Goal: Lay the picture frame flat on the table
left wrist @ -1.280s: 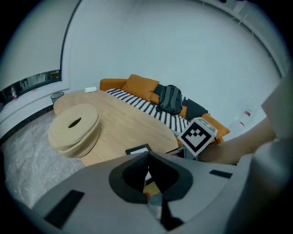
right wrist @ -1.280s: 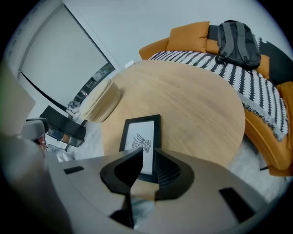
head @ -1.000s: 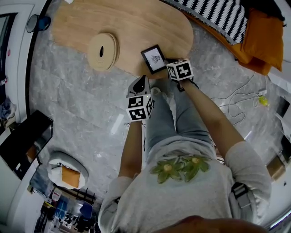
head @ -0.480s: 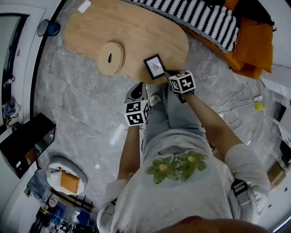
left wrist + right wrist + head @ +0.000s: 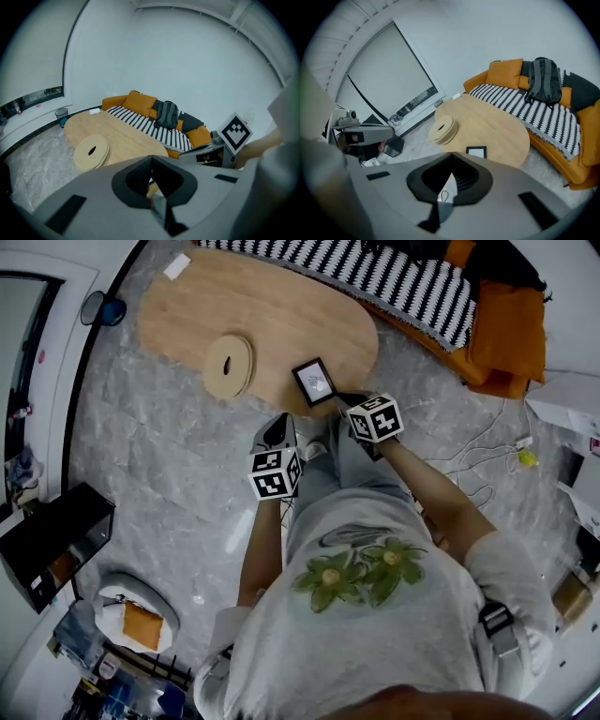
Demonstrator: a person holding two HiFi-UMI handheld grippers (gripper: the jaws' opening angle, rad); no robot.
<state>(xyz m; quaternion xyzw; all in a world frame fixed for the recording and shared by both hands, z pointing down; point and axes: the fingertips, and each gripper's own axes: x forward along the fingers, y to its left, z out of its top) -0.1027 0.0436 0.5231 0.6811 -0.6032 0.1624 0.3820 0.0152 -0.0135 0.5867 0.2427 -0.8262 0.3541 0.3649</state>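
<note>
The left gripper and right gripper have matt grey plastic shells. Ahead of them the tabletop is pale matt wood, like the round disc on it. The floor below looks like glossy grey stone; the sofa beyond is covered in striped cloth.

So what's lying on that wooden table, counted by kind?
Picture frame: 1
Stack of round wooden discs: 1
Small white flat object, too small to identify: 1
Total: 3
</note>
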